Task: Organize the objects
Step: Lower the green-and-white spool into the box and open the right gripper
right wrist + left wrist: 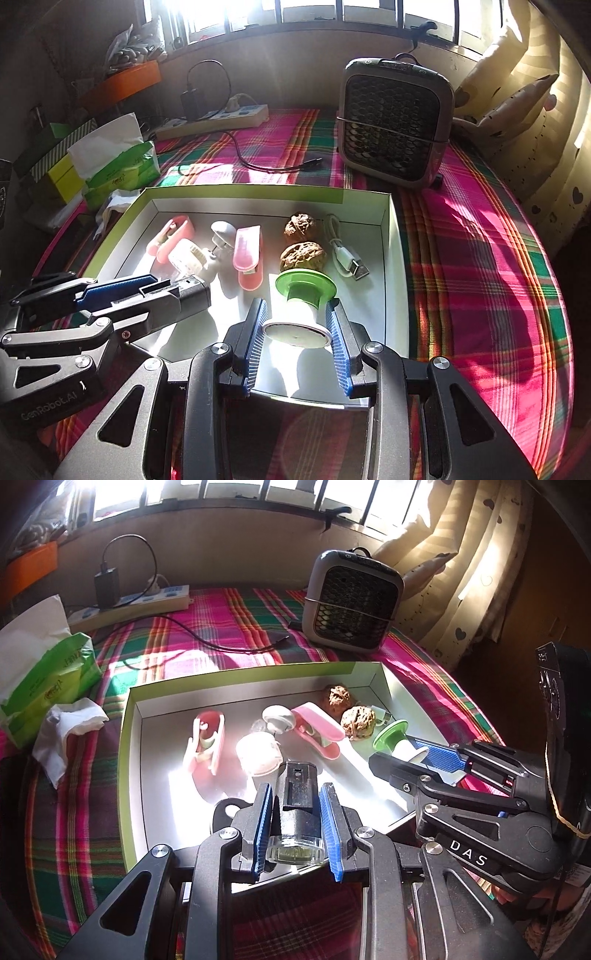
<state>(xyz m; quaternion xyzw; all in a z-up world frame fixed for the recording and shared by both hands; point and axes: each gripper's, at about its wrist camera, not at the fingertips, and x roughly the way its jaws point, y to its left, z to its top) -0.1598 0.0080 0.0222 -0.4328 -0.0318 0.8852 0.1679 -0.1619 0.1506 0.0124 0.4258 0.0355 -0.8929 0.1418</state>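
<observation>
my left jaws (295, 827) clenched on a black torch (297, 812), blue pads pressed to both its sides, clear lens end toward the cam. torch hangs over the near part of the white tray (129, 738), whether it touches the floor i cannot tell. my right jaws (297, 347) clenched on a white spool w/ green flange (304, 295), pads tight on the white barrel, flange end pointing away, over the tray's near right part, just in front of the nearer walnut (303, 255).

in tray, l to r: pink clip (171, 236), pale round case (186, 258), grey knob item (223, 232), 2nd pink clip (248, 254), second walnut (300, 223) behind the first, white usb cable (345, 254) by the right wall.

tray sits on a plaid-covered surface (480, 258). beyond it: small grey fan (397, 122), power strip (218, 120) w/ black charger, loose black cable. green tissue pack (48, 686) and crumpled tissue left of tray.
</observation>
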